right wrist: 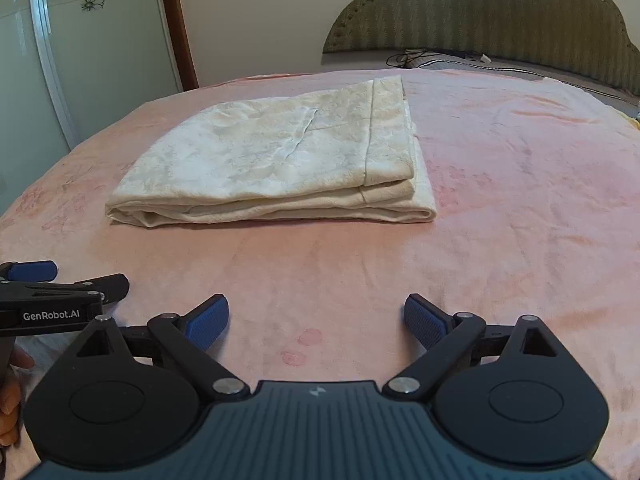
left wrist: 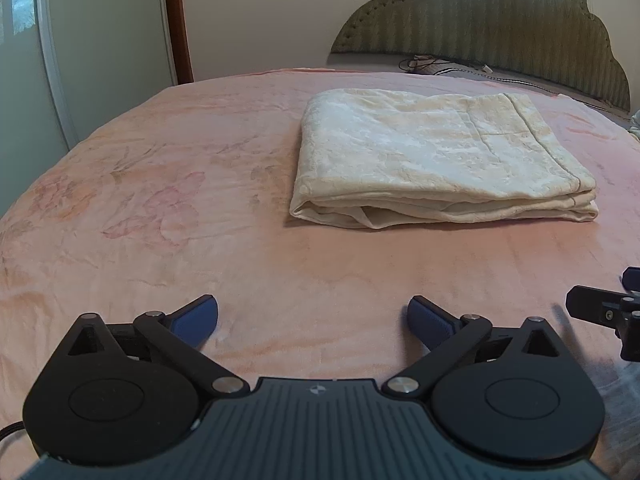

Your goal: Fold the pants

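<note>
- Plainly, the pants (left wrist: 436, 156) lie on the bed (left wrist: 160, 200) as a flat cream stack of several layers, at about 1 o'clock in the left wrist view and 11 o'clock in the right; judged from the stacked edges facing the cameras, the fold looks finished or close to it.
- Left claw (left wrist: 313, 318): jaws wide, nothing between the blue pads (left wrist: 196, 318), only pink bedcover beneath. It hangs well short of the pants, touching no cloth.
- Right claw (right wrist: 316, 320): likewise wide and empty, held near the front of the bed, apart from the bundle.
- Both claws sit side by side; each shows in the other's view, the right at 3 o'clock in the left view, the left at 9 o'clock in the right view. Likely reason: cloth let go, hands drawn clear so the stack is not dragged.
- Bundle set toward the middle of the bed, well inside its edges, so it rests flat.
- Hidden: the far side of the stack and how the inner layers lie; waistband and leg ends cannot be told apart.
- Cut off: a hand (right wrist: 10, 396) at 8 o'clock in the right view, mostly out of frame.
- Beyond, at 12 o'clock, a headboard (left wrist: 500, 12); cables (left wrist: 424, 64) before it are too small to identify.
</note>
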### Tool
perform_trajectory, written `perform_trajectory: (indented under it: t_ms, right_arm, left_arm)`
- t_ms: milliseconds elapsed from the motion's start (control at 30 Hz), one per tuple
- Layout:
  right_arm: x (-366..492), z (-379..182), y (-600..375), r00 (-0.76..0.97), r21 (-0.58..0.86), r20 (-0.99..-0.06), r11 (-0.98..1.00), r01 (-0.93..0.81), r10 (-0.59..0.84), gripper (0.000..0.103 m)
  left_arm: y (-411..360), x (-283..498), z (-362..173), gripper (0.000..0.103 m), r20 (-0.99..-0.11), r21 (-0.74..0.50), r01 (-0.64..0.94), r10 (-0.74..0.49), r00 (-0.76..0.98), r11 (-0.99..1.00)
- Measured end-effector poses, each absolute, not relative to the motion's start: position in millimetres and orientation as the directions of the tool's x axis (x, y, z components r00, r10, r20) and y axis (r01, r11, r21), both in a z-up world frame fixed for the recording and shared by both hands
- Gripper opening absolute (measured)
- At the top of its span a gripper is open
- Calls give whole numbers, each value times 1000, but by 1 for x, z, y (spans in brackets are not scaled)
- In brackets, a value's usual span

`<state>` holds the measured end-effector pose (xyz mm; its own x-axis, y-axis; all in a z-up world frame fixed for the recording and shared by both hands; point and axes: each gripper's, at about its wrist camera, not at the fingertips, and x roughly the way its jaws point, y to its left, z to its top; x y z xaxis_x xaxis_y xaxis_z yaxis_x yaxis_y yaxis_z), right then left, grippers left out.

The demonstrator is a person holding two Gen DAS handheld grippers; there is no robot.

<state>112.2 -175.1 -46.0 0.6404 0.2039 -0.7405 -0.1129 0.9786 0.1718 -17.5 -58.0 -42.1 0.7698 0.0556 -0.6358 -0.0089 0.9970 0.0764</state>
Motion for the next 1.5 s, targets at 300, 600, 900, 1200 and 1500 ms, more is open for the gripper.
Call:
perform_trajectory:
  t_ms: [300, 600, 900, 1200, 1500]
  right_arm:
    - [110, -53, -170, 647, 134, -736, 980, -147, 198, 101]
    - [108, -54, -169, 652, 125, -732, 979, -159, 199, 103]
    - [108, -54, -167, 652, 116, -733, 980, -161, 194, 103]
    - [108, -55, -166, 652, 106, -735, 981, -164, 189, 103]
    - [108, -56, -166, 652, 106, -735, 981, -164, 189, 103]
  left_arm:
    - [-59, -19, -43, 103, -625, 82, -15, 64, 778, 996]
    - [-59, -20, -44, 103, -620, 87, -16, 67, 782, 996]
    - [-56, -19, -43, 103, -623, 69, -17, 57, 780, 997]
    - [-56, -19, -45, 103, -625, 57, -20, 51, 779, 998]
    - [-55, -20, -45, 103, -625, 54, -21, 50, 779, 998]
